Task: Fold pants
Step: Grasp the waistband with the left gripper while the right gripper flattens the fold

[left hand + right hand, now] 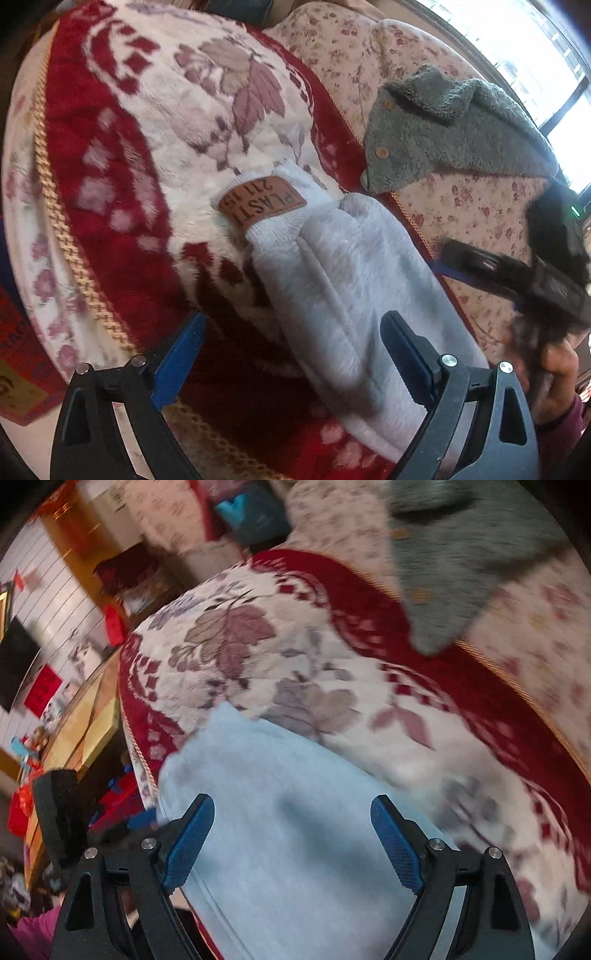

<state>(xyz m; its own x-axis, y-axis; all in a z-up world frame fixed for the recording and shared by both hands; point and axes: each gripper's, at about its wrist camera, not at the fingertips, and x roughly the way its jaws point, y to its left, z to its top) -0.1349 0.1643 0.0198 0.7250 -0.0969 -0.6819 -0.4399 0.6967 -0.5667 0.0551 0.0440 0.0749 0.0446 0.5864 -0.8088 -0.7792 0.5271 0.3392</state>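
- floral sofa cover (480, 206), pale with small red flowers, runs far and right; bright window at far right
- red and cream floral blanket (155, 140) with gold braid edge spread over the seat, takes most of both views
- grey fleece garment (443, 129) with wooden buttons lies far right on the sofa, well apart from the work, leave it
- light grey pants (343, 295) lie on the blanket in a long narrow bundle, waistband at the far end, near end running under the left gripper; looks already folded lengthwise, judging by the narrow shape
- left gripper (295, 354) hovers over the near part of the pants, blue pads spread wide, nothing pinched
- right gripper (291, 838) also spread wide over pale grey fabric, released, nothing grasped; in the left view it shows blurred at right
- person's hand (550, 380) on the right gripper handle, low right
- brown patch label (262, 201) on the waistband, lettering upside down
- step in hand looks like re-gripping for the next fold: pinch both near corners, take all layers, lift together, carry the end over toward the waistband, keep edges lined up, don't drag the blanket with it
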